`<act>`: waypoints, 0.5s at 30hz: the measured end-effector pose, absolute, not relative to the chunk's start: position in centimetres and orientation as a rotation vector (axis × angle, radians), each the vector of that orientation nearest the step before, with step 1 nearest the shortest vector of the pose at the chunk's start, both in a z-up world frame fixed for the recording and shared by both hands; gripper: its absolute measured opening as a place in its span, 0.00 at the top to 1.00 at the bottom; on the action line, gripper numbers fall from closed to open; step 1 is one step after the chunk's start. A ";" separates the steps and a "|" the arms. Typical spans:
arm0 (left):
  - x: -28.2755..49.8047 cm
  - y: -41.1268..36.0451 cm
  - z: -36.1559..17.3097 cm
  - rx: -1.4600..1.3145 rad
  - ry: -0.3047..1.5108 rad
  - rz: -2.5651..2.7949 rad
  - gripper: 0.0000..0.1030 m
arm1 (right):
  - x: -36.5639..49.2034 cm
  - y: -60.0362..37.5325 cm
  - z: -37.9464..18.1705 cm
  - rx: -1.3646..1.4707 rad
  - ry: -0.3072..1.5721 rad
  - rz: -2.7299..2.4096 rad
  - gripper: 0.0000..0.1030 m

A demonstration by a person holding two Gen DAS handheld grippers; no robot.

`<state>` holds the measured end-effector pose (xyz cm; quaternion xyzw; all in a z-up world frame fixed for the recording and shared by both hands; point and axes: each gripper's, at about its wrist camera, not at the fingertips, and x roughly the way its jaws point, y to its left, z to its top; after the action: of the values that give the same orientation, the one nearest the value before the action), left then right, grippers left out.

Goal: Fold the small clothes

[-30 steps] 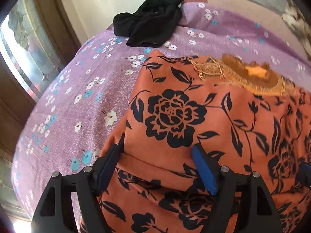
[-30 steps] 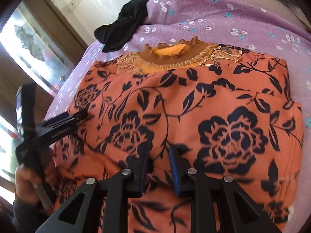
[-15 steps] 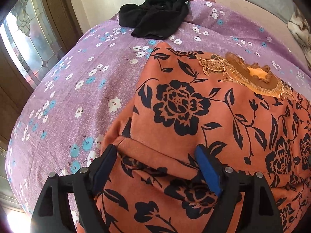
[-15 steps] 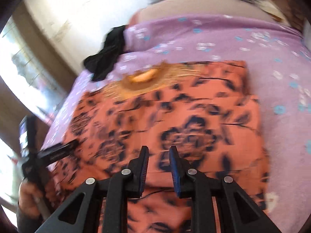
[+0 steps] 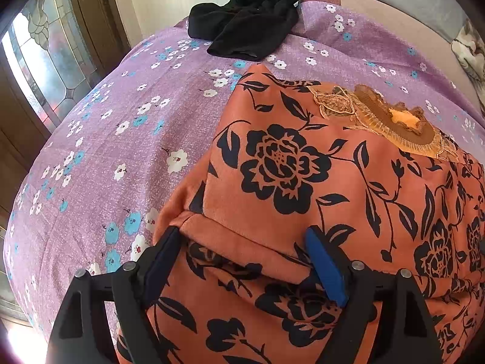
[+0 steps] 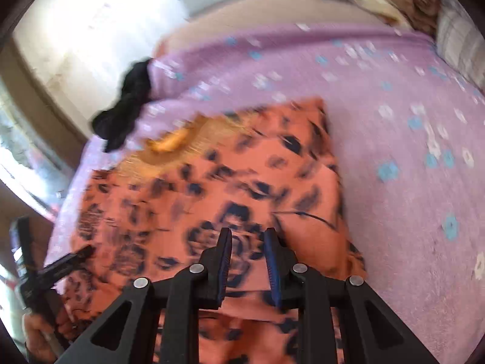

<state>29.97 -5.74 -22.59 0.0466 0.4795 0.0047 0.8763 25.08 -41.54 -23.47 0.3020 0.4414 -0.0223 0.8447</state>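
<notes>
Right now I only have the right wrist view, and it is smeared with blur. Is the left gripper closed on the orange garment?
Observer: No. The left wrist view shows the left gripper wide open, pinching nothing.
Operator: What lies between its fingers?
Observer: A folded edge of the orange floral garment runs across between them, with another layer of it showing below, nearer the camera.
Operator: Does the black garment touch the orange one?
Observer: No. The black garment lies crumpled at the far edge of the purple bedsheet, with bare sheet between the two.
</notes>
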 end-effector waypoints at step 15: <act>29.7 -4.7 -20.3 0.064 0.879 0.047 0.18 | 26.0 -37.2 -21.9 0.516 0.913 0.068 0.74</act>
<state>29.69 -4.67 -20.32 0.0310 0.4255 0.0226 0.9041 26.00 -37.15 -21.88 0.2463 0.4358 0.0324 0.8650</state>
